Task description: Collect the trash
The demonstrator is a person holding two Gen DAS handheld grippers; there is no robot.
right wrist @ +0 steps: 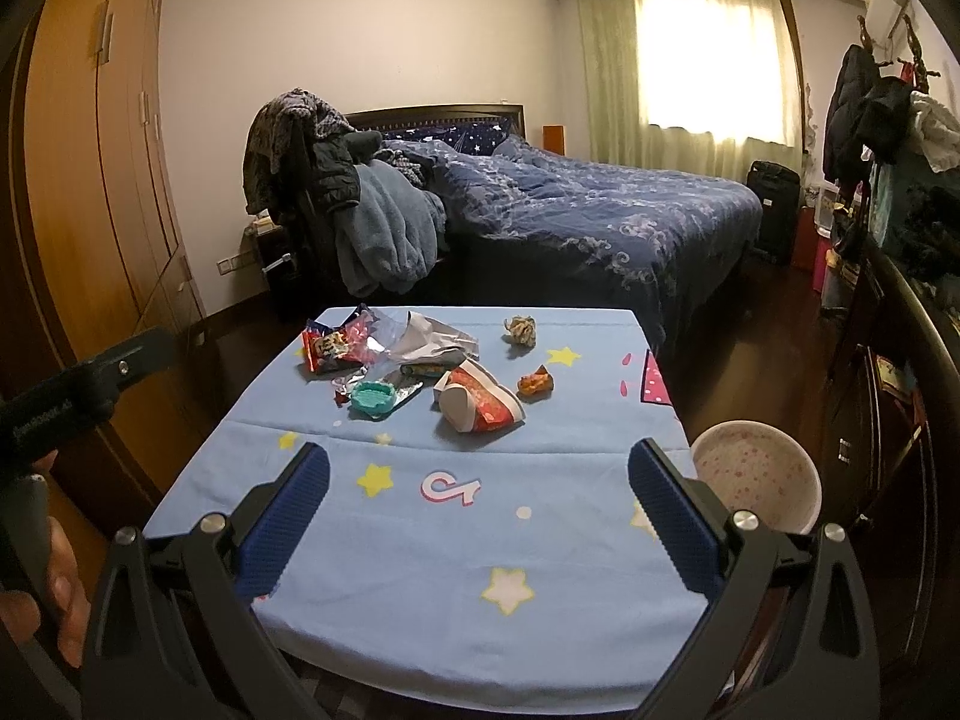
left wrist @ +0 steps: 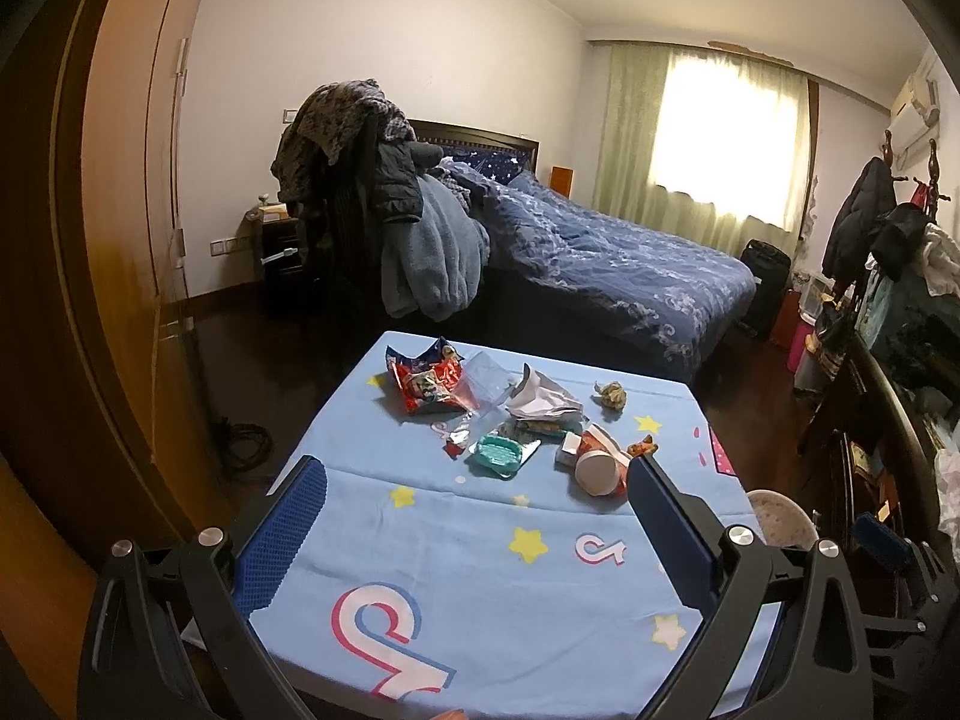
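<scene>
Trash lies at the far half of a table with a light blue star-print cloth (left wrist: pixel 468 546) (right wrist: pixel 480 540): a red snack bag (left wrist: pixel 423 381) (right wrist: pixel 330 345), a clear plastic bag (left wrist: pixel 486 378), crumpled grey-white paper (left wrist: pixel 540 399) (right wrist: pixel 429 336), a teal plastic piece (left wrist: pixel 495 455) (right wrist: pixel 373 397), a tipped red paper cup (left wrist: pixel 597 465) (right wrist: pixel 477 405), a paper ball (left wrist: pixel 611 394) (right wrist: pixel 521 330) and an orange scrap (left wrist: pixel 642 450) (right wrist: pixel 535 384). My left gripper (left wrist: pixel 477 474) and right gripper (right wrist: pixel 479 459) both hover open over the near half, holding nothing.
A pink speckled bin (right wrist: pixel 753 480) (left wrist: pixel 780 519) stands on the floor at the table's right edge. A bed (right wrist: pixel 600 216), a clothes-laden chair (right wrist: pixel 336 210), wooden wardrobes (right wrist: pixel 90 180) and a coat rack (right wrist: pixel 870 108) surround the table. A hand (right wrist: pixel 36 588) grips the left tool's handle.
</scene>
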